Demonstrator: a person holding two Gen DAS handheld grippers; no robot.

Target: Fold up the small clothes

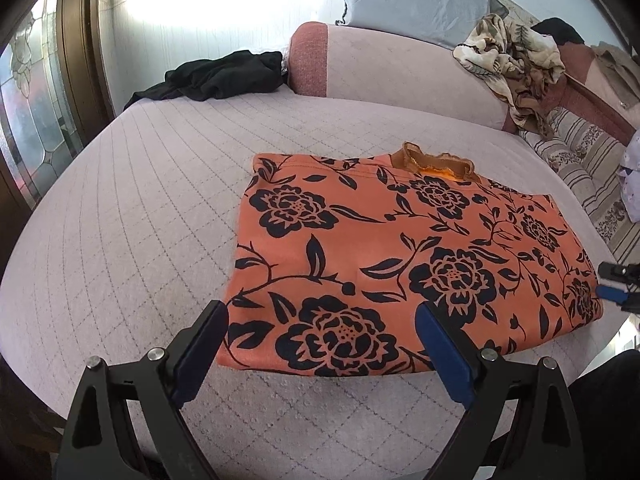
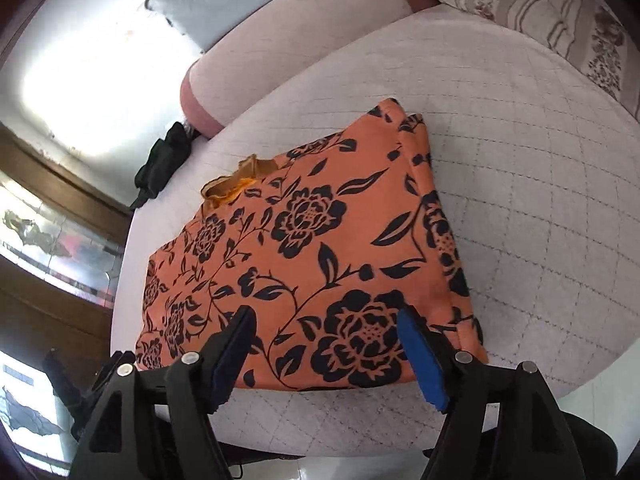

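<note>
Lying flat on the pale pink quilted seat [image 1: 120, 208] is an orange top with black flowers [image 1: 400, 248], folded into a neat block. Its brown frilly collar [image 1: 438, 162] sticks out at the far edge.

The left gripper [image 1: 322, 332] hangs over the near edge of the top. Its jaws are spread wide and nothing is between them. The blue pads [image 1: 444, 356] do not touch the cloth.

The right gripper [image 2: 326, 340] hangs over the near right part of the top, and its jaws are spread wide too, with nothing pinched.

A black cloth [image 1: 216, 76] sits at the far left of the seat, well apart from the top. A crumpled cream and brown cloth [image 1: 516, 64] lies on the seat back [image 1: 392, 68].
</note>
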